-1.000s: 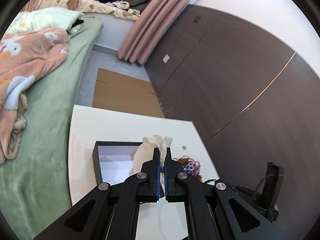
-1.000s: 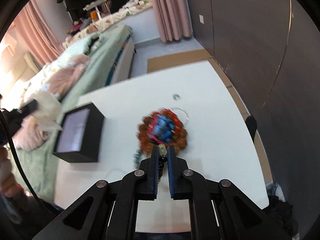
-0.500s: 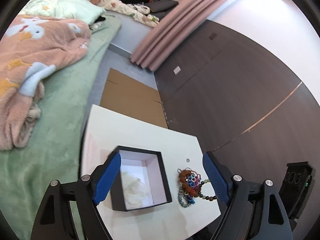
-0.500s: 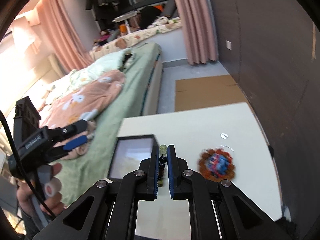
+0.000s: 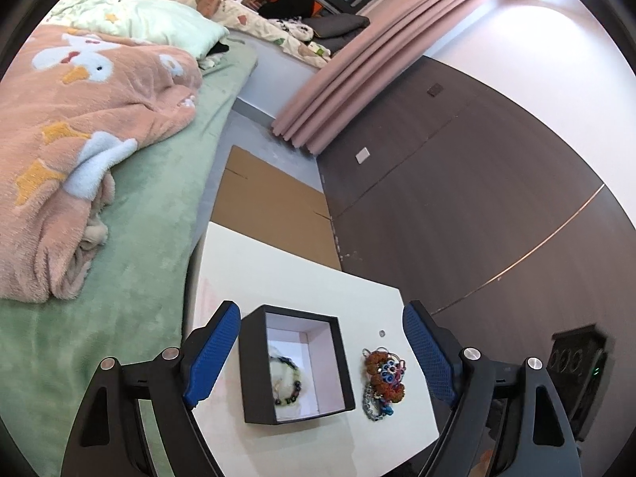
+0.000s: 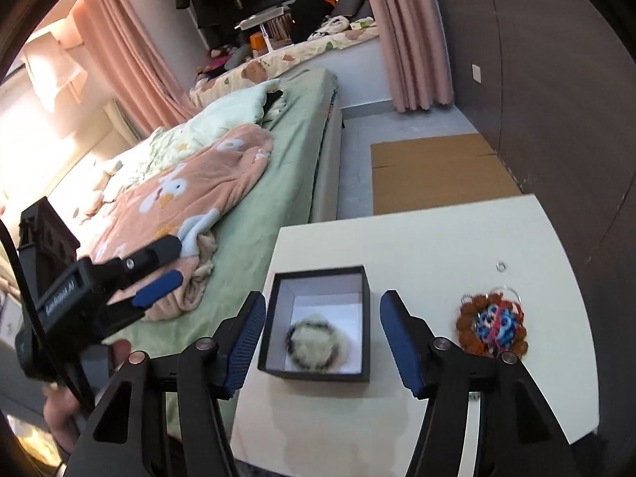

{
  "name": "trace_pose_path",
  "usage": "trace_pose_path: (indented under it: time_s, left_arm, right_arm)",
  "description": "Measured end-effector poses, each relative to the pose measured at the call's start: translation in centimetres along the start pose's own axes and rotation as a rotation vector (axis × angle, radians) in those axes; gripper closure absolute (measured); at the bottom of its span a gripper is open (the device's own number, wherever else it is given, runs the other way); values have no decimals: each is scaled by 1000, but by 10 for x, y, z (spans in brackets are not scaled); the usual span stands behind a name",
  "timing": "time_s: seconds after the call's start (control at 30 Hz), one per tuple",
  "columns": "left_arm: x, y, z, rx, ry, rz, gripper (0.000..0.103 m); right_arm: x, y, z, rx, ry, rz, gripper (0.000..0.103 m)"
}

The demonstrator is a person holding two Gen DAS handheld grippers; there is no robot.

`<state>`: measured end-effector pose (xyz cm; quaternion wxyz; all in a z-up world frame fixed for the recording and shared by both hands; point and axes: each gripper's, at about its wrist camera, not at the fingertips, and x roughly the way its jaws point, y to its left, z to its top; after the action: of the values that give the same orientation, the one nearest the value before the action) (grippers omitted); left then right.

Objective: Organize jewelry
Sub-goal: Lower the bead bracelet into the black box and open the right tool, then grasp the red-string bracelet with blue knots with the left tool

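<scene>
In the left wrist view a bed (image 5: 131,262) with a green cover fills the left side of the frame, a peach blanket (image 5: 75,127) with white ducks bunched on it at upper left; to its right a flat piece of cardboard (image 5: 274,214) lies on the floor, pink curtains (image 5: 357,79) hang at upper centre, and a dark panelled wall (image 5: 477,206) takes the right side. The white bench (image 5: 286,282) sits at lower centre. On it stands an open black box (image 5: 254,357) with a pale lining, and a beaded bracelet (image 5: 292,381) lies inside on a whitish pad. Just right of the box, apart from it, a heap of jewelry (image 5: 383,377) rests on the bench, brown beads with blue and red pieces and a chain; a small ring (image 5: 382,333) lies above it. The left gripper (image 5: 320,353) hovers above the box, tilted downward, its blue fingers (image 5: 212,353) spread wide with nothing between them, the box and the heap both visible through the gap. In the right wrist view the left gripper shows at lower left over the bed edge, a hand (image 6: 63,417) under it. The right gripper (image 6: 322,338) hangs over the box, angled down, its fingers (image 6: 244,338) opening with nothing gripped; the bracelet, blurred, lies in the box directly beneath, the heap at lower right.
</scene>
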<state>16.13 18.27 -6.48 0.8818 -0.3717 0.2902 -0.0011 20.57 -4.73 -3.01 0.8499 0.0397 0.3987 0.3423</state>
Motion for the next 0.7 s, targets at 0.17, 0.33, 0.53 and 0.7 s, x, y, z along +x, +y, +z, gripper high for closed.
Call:
trace_pose_path:
  time_s: [0.17, 0.33, 0.53, 0.7]
  left_arm:
    - [2, -19, -5, 37, 7, -17, 19]
    - [14, -48, -18, 102, 29, -27, 19]
    - [31, -84, -39, 187, 67, -31, 19]
    - [45, -110, -56, 261, 97, -33, 19]
  right_arm:
    - [-20, -29, -15, 64, -17, -37, 43]
    - [-46, -64, -28, 138, -50, -70, 43]
    - [-69, -102, -45, 222, -75, -94, 42]
    - [-81, -129, -55, 277, -99, -91, 42]
